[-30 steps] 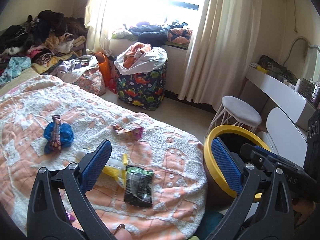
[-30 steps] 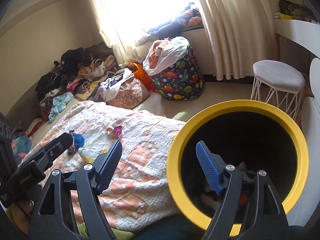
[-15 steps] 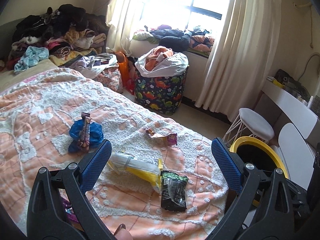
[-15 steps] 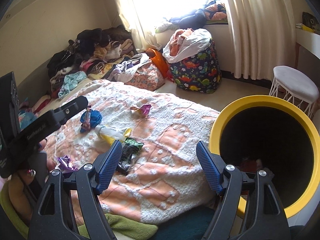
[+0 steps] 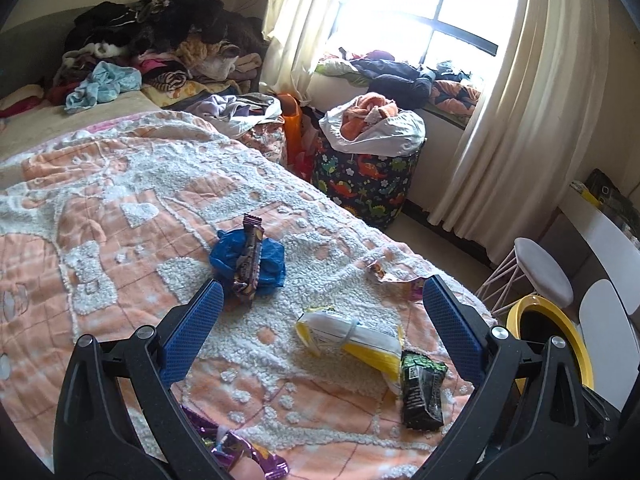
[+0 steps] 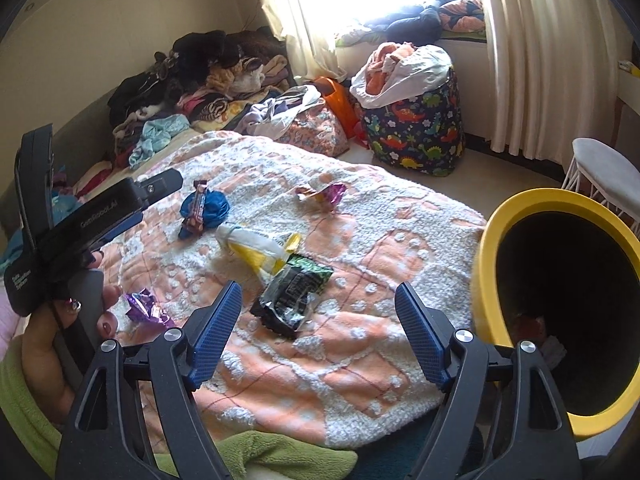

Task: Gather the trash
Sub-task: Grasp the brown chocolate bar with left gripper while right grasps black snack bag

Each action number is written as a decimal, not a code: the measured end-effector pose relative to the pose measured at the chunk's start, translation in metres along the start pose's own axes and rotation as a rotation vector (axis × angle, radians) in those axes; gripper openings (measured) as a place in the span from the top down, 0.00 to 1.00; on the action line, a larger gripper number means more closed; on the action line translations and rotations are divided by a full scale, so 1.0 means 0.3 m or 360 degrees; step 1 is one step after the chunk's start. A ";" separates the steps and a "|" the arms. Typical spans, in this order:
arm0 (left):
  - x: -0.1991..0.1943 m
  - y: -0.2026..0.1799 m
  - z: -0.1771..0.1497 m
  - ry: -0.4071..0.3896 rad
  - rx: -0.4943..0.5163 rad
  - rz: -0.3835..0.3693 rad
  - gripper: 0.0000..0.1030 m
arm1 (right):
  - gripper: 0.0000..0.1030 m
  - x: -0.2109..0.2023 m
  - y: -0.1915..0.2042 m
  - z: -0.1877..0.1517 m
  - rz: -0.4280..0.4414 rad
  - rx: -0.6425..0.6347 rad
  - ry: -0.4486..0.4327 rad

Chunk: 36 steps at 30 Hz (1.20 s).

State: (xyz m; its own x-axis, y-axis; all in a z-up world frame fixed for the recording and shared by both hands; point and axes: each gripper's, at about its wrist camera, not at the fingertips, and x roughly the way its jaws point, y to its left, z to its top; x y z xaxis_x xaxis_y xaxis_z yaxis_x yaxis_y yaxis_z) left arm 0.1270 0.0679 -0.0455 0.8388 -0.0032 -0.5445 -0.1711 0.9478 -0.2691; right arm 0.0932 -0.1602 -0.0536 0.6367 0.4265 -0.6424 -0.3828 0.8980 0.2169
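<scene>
Wrappers strewn over the peach-and-white blanket [image 6: 320, 360]. Left gripper [image 5: 320, 330] spread wide, empty, above a white-and-yellow packet [image 5: 352, 336]; right gripper [image 6: 318, 334] spread too, jaws just widened, empty, black-and-green packet [image 6: 290, 294] at 11 o'clock of it. Blue bag [image 5: 272, 262] with a chocolate bar [image 5: 249, 264] at 11 o'clock of the left gripper. Yellow-rimmed bin [image 6: 486, 264] at 3 o'clock. Lettering on the gripper body unreadable.

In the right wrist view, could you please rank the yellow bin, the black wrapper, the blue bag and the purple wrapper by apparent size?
1. Yellow bin, by far the largest, though nearest the camera.
2. Black wrapper.
3. Blue bag.
4. Purple wrapper, close to the blue bag in size, so those two are uncertain.
</scene>
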 end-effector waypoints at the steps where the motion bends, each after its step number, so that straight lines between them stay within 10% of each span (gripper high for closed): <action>1: 0.004 0.011 0.000 0.0005 -0.0008 0.0008 0.11 | 0.26 0.011 0.009 0.001 0.0002 -0.0008 0.0009; 9: 0.040 0.088 0.007 0.0039 -0.0067 0.0045 0.11 | 0.26 0.099 0.048 0.015 0.0013 -0.0013 0.0084; 27: 0.196 0.151 0.045 0.0194 -0.0110 0.0091 0.63 | 0.26 0.301 0.066 -0.006 0.0052 0.0072 0.0301; 36: 0.276 0.154 0.038 0.0295 -0.0132 0.0150 0.72 | 0.54 0.323 0.018 -0.025 0.0055 0.0094 0.0346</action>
State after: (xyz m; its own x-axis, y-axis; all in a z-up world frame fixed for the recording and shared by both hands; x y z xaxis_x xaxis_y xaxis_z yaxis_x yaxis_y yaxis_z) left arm 0.1944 0.1150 -0.0941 0.7090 0.0184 -0.7050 -0.2928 0.9171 -0.2706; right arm 0.1477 -0.1148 -0.1202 0.4621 0.4298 -0.7757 -0.3579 0.8907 0.2803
